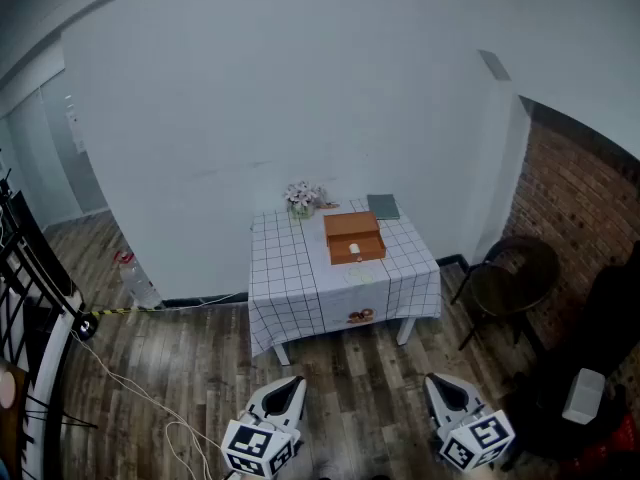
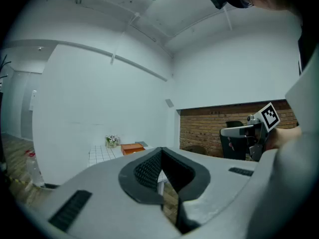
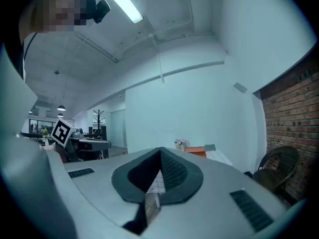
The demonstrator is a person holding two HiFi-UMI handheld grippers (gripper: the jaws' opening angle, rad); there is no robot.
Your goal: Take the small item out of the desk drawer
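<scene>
Step in hand: approach. By my judgement no work on the drawer has begun.
Landmark: orange wooden drawer box, seated on the white grid-checked tabletop.
Left claw: jaws pressed together, nothing between them; well short of the box, on its near side.
Right claw: jaws pressed together, empty; also well short of the box.
Small item: presumably inside the box. A pale speck on the box front is too small to tell apart as item or knob.
Recommendation: come in square to the box front, spread one claw before the pull, and steady the box with the other.
Hazard: pot of pale flowers just behind the box, to its left.
</scene>
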